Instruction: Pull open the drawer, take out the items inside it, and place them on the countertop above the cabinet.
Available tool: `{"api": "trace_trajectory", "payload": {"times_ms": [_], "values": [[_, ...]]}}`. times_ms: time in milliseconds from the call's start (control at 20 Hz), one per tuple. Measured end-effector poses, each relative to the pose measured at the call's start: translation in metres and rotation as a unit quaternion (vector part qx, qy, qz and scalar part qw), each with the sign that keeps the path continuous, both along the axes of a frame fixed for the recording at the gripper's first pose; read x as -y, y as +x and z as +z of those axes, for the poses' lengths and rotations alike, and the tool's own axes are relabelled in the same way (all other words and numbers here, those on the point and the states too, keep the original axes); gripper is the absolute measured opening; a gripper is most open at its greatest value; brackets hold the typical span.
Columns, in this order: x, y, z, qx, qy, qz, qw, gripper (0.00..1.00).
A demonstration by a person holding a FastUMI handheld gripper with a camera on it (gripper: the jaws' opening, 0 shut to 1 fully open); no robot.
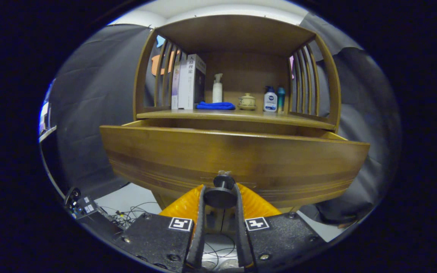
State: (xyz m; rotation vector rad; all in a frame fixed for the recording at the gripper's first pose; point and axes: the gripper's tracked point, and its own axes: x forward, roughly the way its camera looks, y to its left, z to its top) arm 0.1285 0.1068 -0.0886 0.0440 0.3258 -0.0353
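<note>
The wooden drawer (233, 155) stands pulled out from the cabinet toward me, its broad front face just ahead of the fingers. My gripper (220, 195) is shut on the drawer's dark round knob (220, 197), with one finger pressing on each side of it. The drawer's inside is hidden behind its front panel. Above it runs the wooden countertop (237, 115) of the cabinet.
On the countertop stand books (190, 81), a folded blue cloth (215, 105), a white spray bottle (217, 89), a small ceramic pot (247, 101) and two bottles (273, 99). Slatted side rails and a top board enclose that shelf. Cables and a device (85, 206) lie on the floor below left.
</note>
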Motion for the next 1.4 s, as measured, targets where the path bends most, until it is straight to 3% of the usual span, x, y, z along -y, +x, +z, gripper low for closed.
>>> {"api": "trace_trajectory", "payload": {"times_ms": [450,700,900,1100,1200,1300,1400], "values": [[-0.012,-0.039,-0.004,0.003,0.0,0.009,1.0,0.38],[-0.011,-0.041,-0.002,0.007,-0.005,0.009,1.0,0.38],[0.005,-0.046,0.016,0.027,0.009,-0.007,1.0,0.63],[0.047,-0.06,0.102,0.105,0.031,-0.048,0.993,0.87],[0.049,-0.045,0.125,0.099,0.022,-0.048,0.994,0.89],[0.071,-0.028,0.133,0.042,0.014,-0.067,0.997,0.89],[0.068,-0.003,0.143,-0.003,0.037,-0.049,0.998,0.89]]}}
